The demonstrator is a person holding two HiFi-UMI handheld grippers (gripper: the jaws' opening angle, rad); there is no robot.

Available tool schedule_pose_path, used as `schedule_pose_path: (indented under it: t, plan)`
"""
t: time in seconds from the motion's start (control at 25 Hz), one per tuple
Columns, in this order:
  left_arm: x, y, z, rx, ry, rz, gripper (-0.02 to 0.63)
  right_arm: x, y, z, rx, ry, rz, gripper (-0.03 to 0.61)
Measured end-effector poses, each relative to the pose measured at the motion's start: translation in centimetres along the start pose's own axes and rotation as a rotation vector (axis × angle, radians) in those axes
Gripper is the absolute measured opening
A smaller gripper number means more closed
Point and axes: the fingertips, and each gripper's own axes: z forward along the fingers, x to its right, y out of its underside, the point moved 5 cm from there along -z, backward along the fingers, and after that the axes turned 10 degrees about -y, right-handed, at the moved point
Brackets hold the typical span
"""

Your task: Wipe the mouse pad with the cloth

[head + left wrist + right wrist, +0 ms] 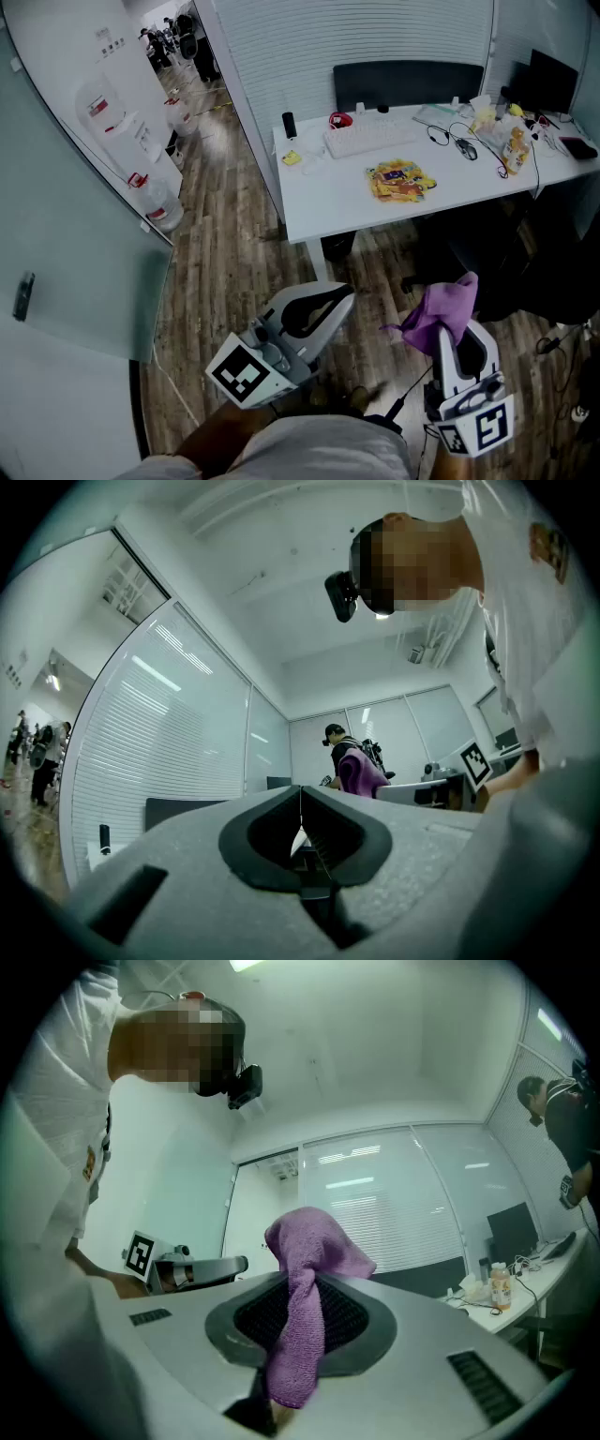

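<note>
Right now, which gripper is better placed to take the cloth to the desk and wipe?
Right. The right gripper is shut on the purple cloth, which sticks out past its tips. The left gripper is shut with nothing in it. Both are well short of the white desk.

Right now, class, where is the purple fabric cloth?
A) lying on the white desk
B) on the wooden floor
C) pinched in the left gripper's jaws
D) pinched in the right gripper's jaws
D: the purple fabric cloth is pinched between the shut jaws of the right gripper, while the left gripper is shut on nothing.
</note>
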Motion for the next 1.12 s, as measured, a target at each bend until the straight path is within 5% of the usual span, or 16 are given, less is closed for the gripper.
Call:
schedule_pose_path:
  t: [1.12]
  plan:
    - [1.7, 1.3, 5.7, 0.005, -0.072, 0.031, 0.015, 7.8, -0.6, -2.6, 0.028, -0.027, -0.005, 0.066]
